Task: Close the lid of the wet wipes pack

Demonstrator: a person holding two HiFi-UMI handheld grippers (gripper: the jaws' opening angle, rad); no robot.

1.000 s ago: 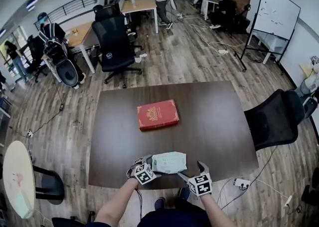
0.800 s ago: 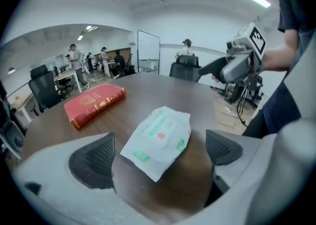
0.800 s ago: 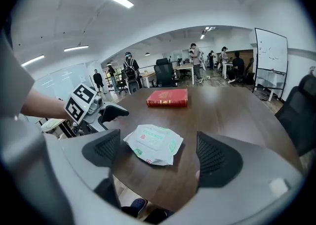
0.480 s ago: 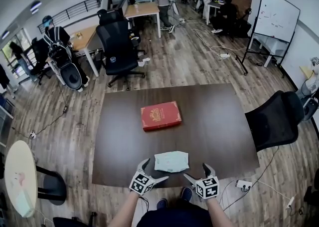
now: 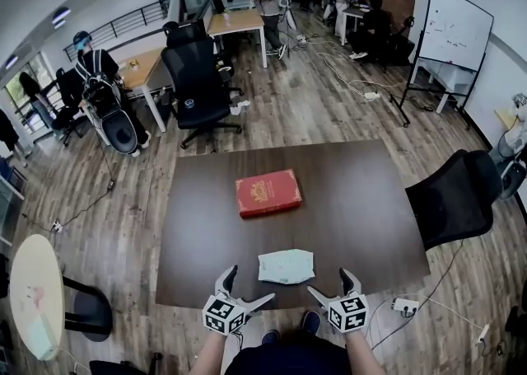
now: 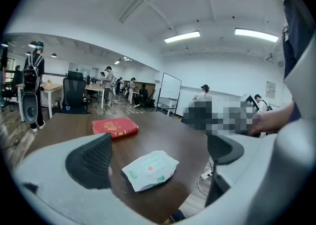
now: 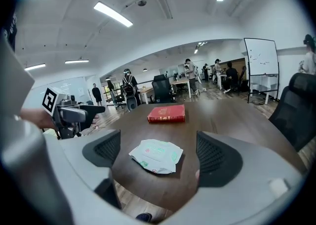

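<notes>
Head view: left hand-held gripper (image 5: 249,284) opening, right hand-held gripper (image 5: 329,281) apart, both empty; the wipes pack (image 5: 286,266) might pop open if half-pressed.

A dark brown surface (image 5: 346,200) stands on a wood-plank floor (image 5: 313,101). One black office chair (image 5: 196,77) sits at 11 o'clock beyond it, a second chair (image 5: 453,196) at 3 o'clock. A whiteboard (image 5: 455,29) stands at 1 o'clock by the white wall (image 5: 502,77), light wooden desks (image 5: 237,21) at 12. Strip lights (image 7: 112,14) glow on the white ceiling (image 7: 163,31).
</notes>
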